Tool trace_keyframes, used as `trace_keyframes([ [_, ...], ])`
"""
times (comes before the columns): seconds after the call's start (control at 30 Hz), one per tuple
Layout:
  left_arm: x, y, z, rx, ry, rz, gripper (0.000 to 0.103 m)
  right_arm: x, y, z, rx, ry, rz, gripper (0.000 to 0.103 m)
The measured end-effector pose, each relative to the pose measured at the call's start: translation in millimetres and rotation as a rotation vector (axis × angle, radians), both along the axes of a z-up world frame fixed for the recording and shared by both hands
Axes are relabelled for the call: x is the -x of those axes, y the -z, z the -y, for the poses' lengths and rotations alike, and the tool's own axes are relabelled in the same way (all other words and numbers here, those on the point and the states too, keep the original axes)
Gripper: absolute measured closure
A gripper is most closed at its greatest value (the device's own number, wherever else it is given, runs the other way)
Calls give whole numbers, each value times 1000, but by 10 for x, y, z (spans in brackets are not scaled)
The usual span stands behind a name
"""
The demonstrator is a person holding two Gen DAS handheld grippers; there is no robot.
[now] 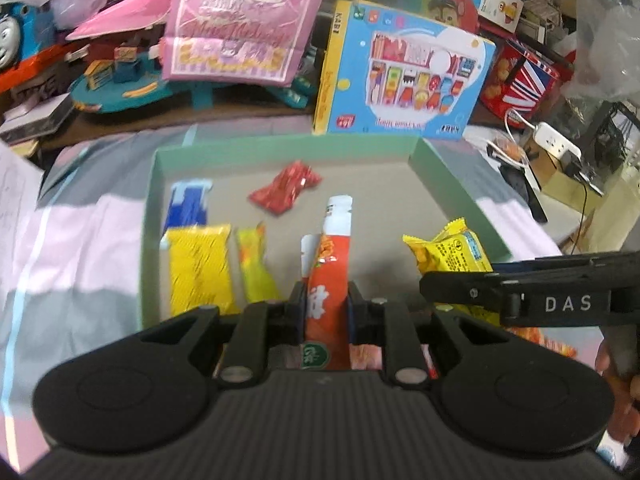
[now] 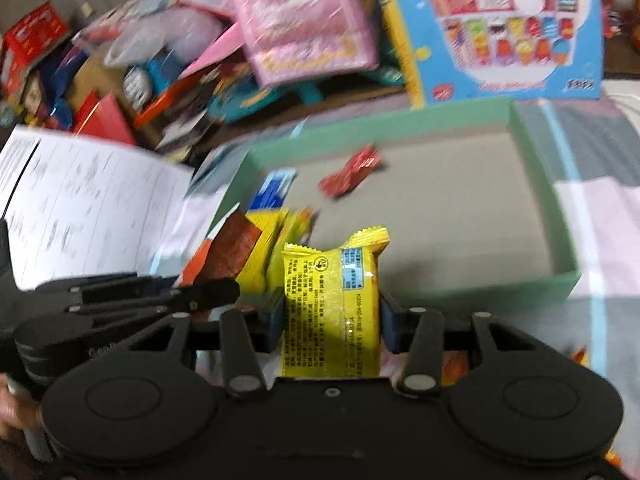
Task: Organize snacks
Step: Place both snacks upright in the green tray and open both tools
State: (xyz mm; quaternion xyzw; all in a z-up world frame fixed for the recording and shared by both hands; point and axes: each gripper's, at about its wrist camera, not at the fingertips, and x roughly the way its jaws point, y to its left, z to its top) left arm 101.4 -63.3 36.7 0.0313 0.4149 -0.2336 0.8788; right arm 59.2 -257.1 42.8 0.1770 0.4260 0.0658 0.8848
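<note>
My left gripper (image 1: pixel 327 304) is shut on an orange and white snack packet (image 1: pixel 330 272), held over the near edge of the green shallow box (image 1: pixel 280 148). My right gripper (image 2: pixel 332 312) is shut on a yellow snack packet (image 2: pixel 332 300), which also shows in the left wrist view (image 1: pixel 448 256). It is held at the box's near edge (image 2: pixel 480 288). Inside the box lie a red wrapper (image 1: pixel 286 192), a blue packet (image 1: pixel 188 208), a yellow packet (image 1: pixel 200 268) and a yellow-green packet (image 1: pixel 256 268). The right gripper's arm (image 1: pixel 540 296) shows at the right.
Behind the box stand a blue toy carton (image 1: pixel 404 76), a pink gift bag (image 1: pixel 240 20) and a red tin (image 1: pixel 520 80). Toys clutter the back left. A printed sheet (image 2: pixel 80 208) lies left of the box. Orange packets (image 1: pixel 544 340) lie on the cloth near me.
</note>
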Motion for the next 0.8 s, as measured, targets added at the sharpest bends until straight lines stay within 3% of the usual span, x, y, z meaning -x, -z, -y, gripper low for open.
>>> trace_keyframes([
  [0.27,-672,163,400,-31,-16,-18,85,-488,57,443,11,90,-12,57],
  [0.43,-1101,368,596,-32,-22,-63,85,-939,246,632,4,113,-36,57],
  [0.8,-1698,682,1203,-9,-3,-117,85,-1658,548,1048,22,155,-66,57],
])
